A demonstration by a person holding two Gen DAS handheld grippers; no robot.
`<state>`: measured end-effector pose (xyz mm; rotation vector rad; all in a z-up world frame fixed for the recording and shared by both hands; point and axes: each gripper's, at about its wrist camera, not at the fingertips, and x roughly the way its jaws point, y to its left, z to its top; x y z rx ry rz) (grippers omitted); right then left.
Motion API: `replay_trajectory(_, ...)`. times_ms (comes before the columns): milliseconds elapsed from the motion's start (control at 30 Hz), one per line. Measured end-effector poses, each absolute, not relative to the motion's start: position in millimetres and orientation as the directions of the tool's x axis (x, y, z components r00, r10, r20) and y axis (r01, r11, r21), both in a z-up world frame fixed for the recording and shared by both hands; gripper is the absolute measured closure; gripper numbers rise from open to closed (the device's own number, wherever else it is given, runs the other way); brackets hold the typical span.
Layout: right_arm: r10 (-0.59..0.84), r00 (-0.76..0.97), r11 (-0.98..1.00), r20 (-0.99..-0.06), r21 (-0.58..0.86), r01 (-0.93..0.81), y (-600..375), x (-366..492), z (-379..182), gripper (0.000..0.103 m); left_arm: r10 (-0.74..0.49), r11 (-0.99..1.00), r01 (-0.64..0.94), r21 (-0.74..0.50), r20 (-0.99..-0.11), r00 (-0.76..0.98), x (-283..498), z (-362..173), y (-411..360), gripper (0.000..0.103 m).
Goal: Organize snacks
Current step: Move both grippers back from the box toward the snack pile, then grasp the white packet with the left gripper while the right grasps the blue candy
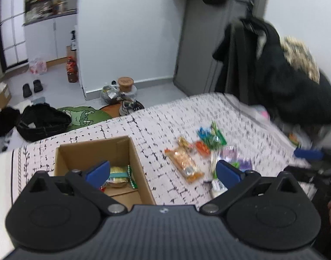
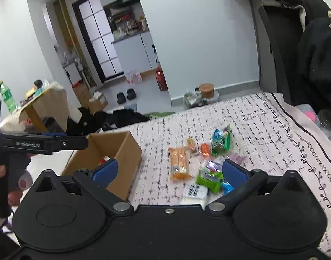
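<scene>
A brown cardboard box [image 1: 124, 151] stands open on the patterned bed cover, with a yellow-and-green snack packet [image 1: 119, 174] inside. It also shows in the right wrist view [image 2: 130, 151]. Several loose snack packets lie to its right: an orange packet [image 1: 183, 162], [image 2: 178, 162], green ones [image 1: 215, 137], [image 2: 221, 140], a purple one [image 1: 229, 152] and a white packet [image 2: 194, 192]. My left gripper [image 1: 163, 171] is open and empty above the box's right edge. My right gripper [image 2: 169, 171] is open and empty above the snack pile. The left gripper's side [image 2: 41, 144] shows at the left.
The bed cover [image 2: 273, 134] ends at a far edge, with clothes, bags and shoes on the floor beyond. Dark coats [image 1: 284, 75] hang at the right by the bed. A small table with a green bottle [image 2: 6, 97] stands at the left.
</scene>
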<state>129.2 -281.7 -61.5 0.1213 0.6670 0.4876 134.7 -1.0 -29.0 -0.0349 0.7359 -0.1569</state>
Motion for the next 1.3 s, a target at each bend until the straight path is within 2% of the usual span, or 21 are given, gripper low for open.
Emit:
replay_trajectory(100,0.423,0.695,0.904,-0.582,0.221,-0.366,-289.3,126.6,-64.0,0.000,-0.189,0.979,0.191,-0.075,-0.689,0.699,139.9,-37.3,-16.8,0.000)
replay_trajectory(400,0.384,0.664,0.922,-0.642,0.227,-0.314,-310.7,126.5,-72.0,0.000,-0.261,0.945,0.321,-0.068,-0.749,0.609,157.0,-55.3,-47.0,0.000)
replay_trajectory(667,0.337,0.636,0.941,-0.694,0.235,-0.242,-329.8,133.6,-83.7,0.001,-0.279,0.934,0.349,-0.080,-0.775,0.568,169.7,-66.4,-63.5,0.000)
replay_trajectory(1000,0.301,0.581,0.953,-0.756,0.253,-0.165,-336.1,147.9,-108.1,0.023,-0.326,0.914,0.383,-0.132,-0.801,0.502,188.7,-92.5,-90.9,0.003)
replay_trajectory(1300,0.258,0.547,0.965,-0.796,0.239,-0.107,-326.5,167.0,-129.6,0.036,-0.307,0.927,0.342,-0.155,-0.838,0.451,211.6,-126.0,-108.6,0.015)
